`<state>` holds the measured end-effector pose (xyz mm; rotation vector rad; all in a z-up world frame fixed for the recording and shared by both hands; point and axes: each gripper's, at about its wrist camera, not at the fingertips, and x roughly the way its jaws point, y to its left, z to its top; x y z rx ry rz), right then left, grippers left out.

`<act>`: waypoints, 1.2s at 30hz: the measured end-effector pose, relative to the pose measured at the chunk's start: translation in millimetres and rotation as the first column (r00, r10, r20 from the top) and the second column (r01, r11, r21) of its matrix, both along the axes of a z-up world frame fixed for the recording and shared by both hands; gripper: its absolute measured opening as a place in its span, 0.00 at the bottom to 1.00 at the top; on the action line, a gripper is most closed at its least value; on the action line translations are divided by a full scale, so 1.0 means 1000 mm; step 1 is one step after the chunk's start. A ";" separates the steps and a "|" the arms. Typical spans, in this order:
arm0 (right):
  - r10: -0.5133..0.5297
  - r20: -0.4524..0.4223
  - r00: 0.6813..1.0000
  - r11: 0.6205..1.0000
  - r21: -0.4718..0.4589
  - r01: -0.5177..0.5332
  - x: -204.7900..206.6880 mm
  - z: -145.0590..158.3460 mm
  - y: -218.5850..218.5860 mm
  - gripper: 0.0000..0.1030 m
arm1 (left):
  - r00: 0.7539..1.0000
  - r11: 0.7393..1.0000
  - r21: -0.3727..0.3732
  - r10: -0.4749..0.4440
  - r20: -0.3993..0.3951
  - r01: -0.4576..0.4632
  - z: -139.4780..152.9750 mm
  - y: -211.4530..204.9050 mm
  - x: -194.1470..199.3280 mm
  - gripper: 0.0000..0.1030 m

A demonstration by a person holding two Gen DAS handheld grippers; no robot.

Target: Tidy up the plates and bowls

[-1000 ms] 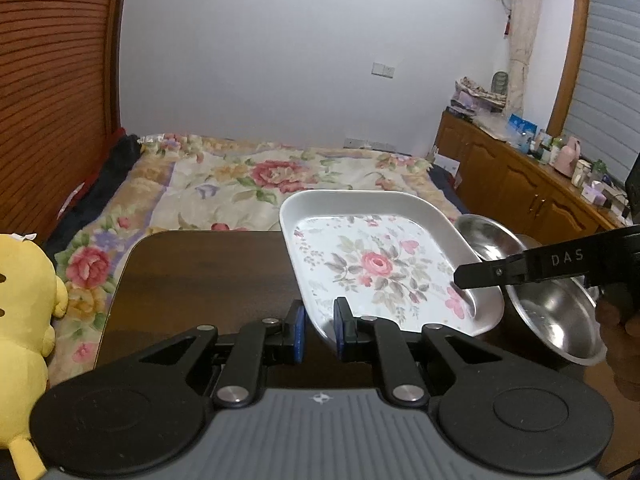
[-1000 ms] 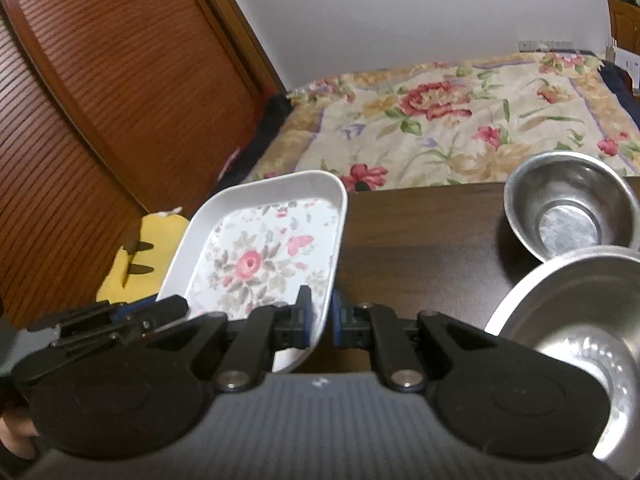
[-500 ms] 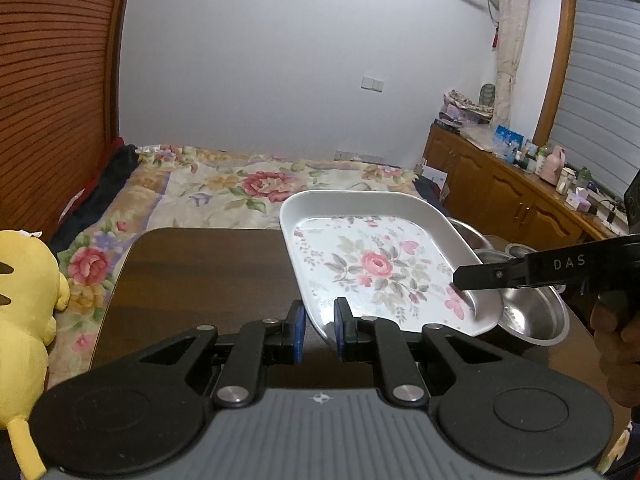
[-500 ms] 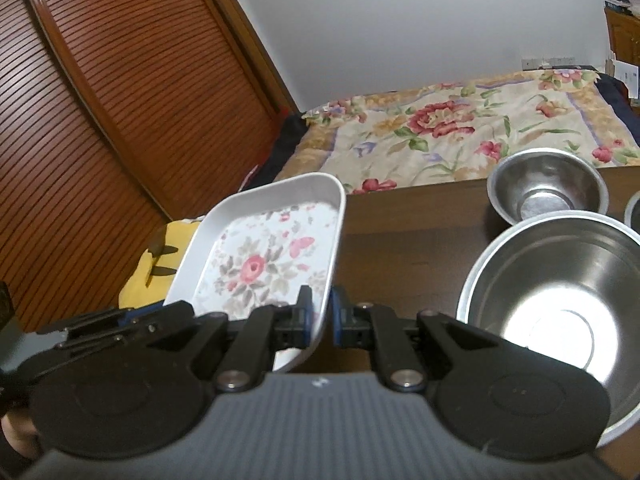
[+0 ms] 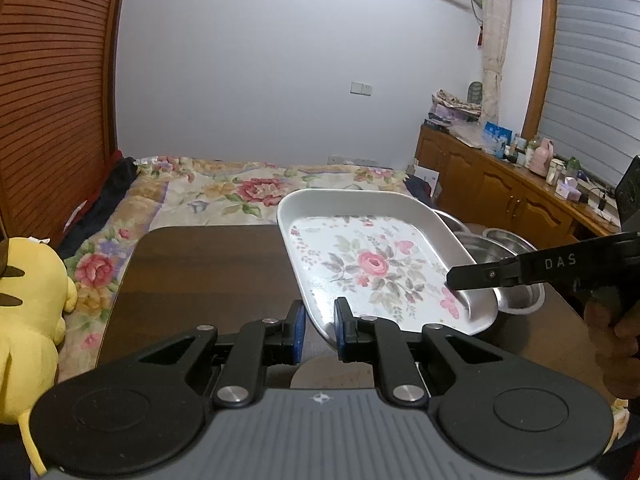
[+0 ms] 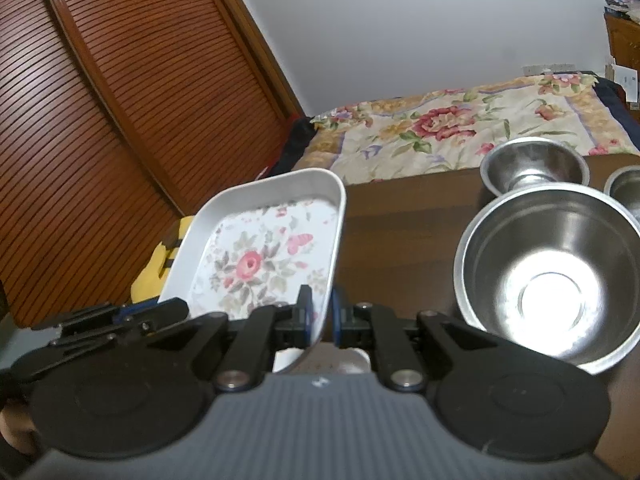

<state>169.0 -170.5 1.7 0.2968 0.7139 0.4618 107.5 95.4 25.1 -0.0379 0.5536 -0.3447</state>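
Left wrist view: your left gripper (image 5: 319, 330) is clamped on the near left corner rim of the white rectangular metal tray with the pink rose print (image 5: 372, 268); the 2 blue pads sit one on each side of the rim, pinching it; the tray is lifted clear of the dark brown wooden table (image 5: 208, 268) and tilts slightly, its far edge higher than its near edge. Your right gripper (image 5: 452, 278) comes in from the right, its black fingers closed together on the tray's near right rim; your hand (image 5: 612, 324) shows at the right edge behind it. Just beyond the tray's right side you can see parts of steel bowls on the table, mostly hidden by the tray and the gripper; how many there are cannot be told from here.

In the right wrist view, the right gripper (image 6: 319, 316) grips the tray (image 6: 260, 248) rim between its pads, with the tray stretching away to the far left; the left gripper (image 6: 120, 316) holds the tray's near left edge. To the right, on the table (image 6: 400, 224), stands a large round stainless steel bowl (image 6: 548, 276), near you; a smaller stainless steel bowl (image 6: 534, 168) sits just behind it, and the edge of a third steel bowl (image 6: 626, 186) shows at the right border. A yellow plush toy (image 5: 28, 320) lies left of the table; a bed with a floral quilt (image 5: 240, 192) lies beyond the far edge.
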 end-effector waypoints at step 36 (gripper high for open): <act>0.068 -0.006 0.998 0.995 -0.069 -0.068 -0.063 -0.034 0.001 0.11 | 0.997 1.000 0.009 -0.017 -0.073 0.018 -0.048 -0.001 -0.058 0.16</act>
